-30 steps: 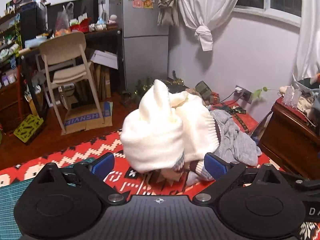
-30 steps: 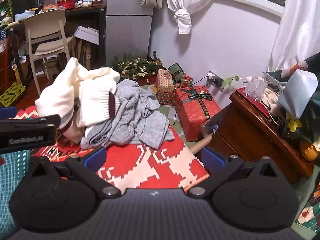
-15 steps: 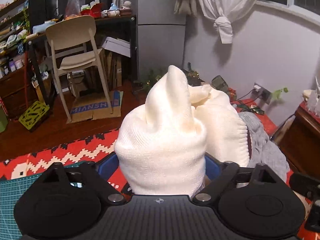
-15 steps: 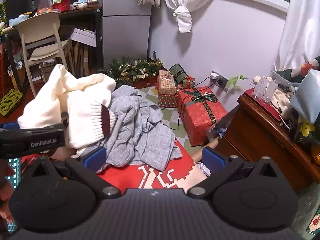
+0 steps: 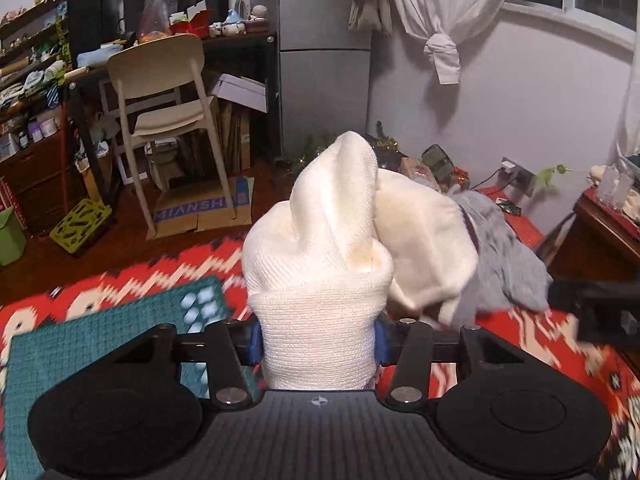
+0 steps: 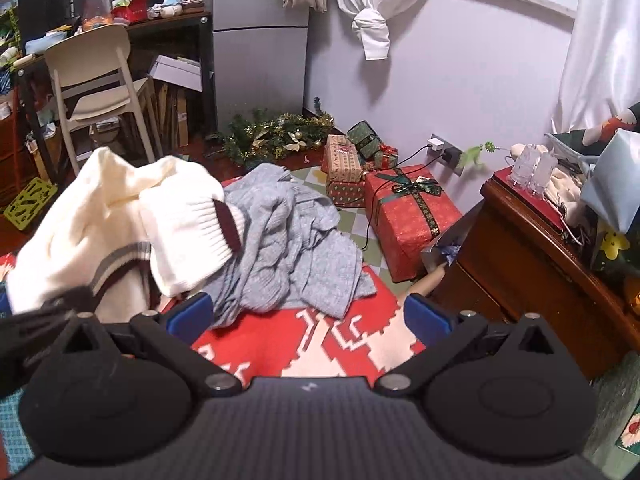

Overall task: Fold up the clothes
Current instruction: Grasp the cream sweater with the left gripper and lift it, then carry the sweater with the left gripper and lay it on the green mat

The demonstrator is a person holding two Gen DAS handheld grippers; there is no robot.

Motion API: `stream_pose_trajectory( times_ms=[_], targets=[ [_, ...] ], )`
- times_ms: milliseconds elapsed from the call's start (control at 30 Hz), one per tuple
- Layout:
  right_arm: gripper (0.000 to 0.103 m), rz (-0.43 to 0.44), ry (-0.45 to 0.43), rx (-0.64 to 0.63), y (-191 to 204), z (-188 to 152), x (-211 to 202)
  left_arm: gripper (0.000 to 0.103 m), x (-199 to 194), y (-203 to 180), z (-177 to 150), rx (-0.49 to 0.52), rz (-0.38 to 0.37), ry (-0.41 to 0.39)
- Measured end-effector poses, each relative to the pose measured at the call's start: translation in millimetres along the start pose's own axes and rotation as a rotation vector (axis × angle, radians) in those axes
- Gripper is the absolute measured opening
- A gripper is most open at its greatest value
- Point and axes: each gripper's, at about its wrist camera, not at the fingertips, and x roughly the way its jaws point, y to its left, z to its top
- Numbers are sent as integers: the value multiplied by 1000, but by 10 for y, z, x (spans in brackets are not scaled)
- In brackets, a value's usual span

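A cream knit sweater (image 5: 328, 248) with a dark stripe at its cuff is bunched up over the red patterned rug (image 5: 540, 340). My left gripper (image 5: 318, 340) is shut on a thick fold of it, the blue pads pressed against the cloth on both sides. In the right wrist view the same cream sweater (image 6: 120, 216) rises at the left, its cuff hanging over a grey knit sweater (image 6: 292, 240) that lies crumpled on the rug (image 6: 304, 340). My right gripper (image 6: 306, 316) stands open just in front of the grey sweater, nothing between its fingers.
A teal mat (image 5: 100, 340) lies at the left on the rug. Wrapped gift boxes (image 6: 404, 204) and a garland sit by the wall. A wooden cabinet (image 6: 540, 264) stands at the right, a cream chair (image 5: 160, 96) and cluttered shelves behind.
My left gripper moved in and closed on the cream sweater, which now rises off the pile. The right gripper edged closer to the grey sweater and stayed open.
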Motion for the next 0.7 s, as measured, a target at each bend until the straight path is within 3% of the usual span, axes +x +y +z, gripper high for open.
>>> stream_pose_trajectory(
  times_ms=[400,700],
  targets=[
    [103,56,26,-98,424,-464,-696,47,-1032,341,-807,-108,-24,47],
    [103,149,51,-173,833,-912,-1288,47,-1622,755,-1352,-201,28,69]
  ],
)
